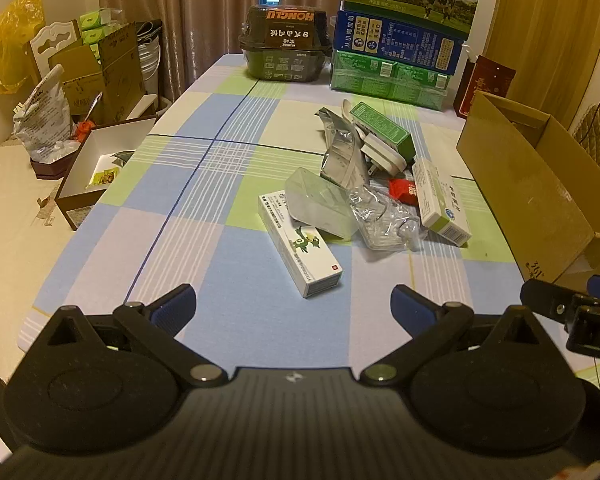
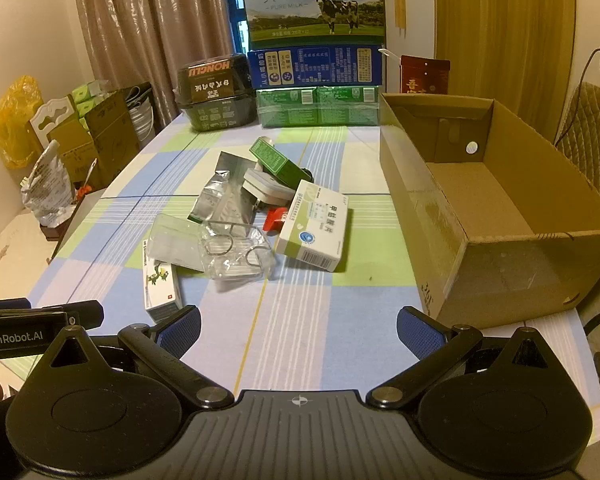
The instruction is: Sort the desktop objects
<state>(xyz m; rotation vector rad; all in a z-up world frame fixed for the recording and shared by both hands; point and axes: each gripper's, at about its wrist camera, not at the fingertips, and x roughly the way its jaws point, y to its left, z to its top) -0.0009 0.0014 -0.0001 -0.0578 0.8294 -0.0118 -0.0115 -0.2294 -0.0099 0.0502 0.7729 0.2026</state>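
Observation:
A pile of small items lies mid-table: a white medicine box with a green frog print (image 1: 300, 252) (image 2: 161, 284), a clear plastic case (image 1: 320, 208) (image 2: 180, 242), a crumpled clear wrapper (image 1: 384, 220) (image 2: 236, 252), a white and green medicine box (image 1: 440, 204) (image 2: 316, 230), a red packet (image 1: 402, 191) (image 2: 275, 218), silver foil pouches (image 1: 340, 152) (image 2: 216, 196), a white plug (image 1: 384, 156) (image 2: 266, 188) and a green box (image 1: 384, 130) (image 2: 278, 162). My left gripper (image 1: 294, 306) is open and empty, just short of the frog box. My right gripper (image 2: 300, 330) is open and empty near the table's front.
An open cardboard box (image 2: 480, 216) (image 1: 532, 184) stands at the table's right. Milk cartons (image 2: 316, 60) and a dark food tub (image 2: 216, 92) are stacked at the far edge. A small open white-lined box (image 1: 96, 168) and clutter sit left of the table.

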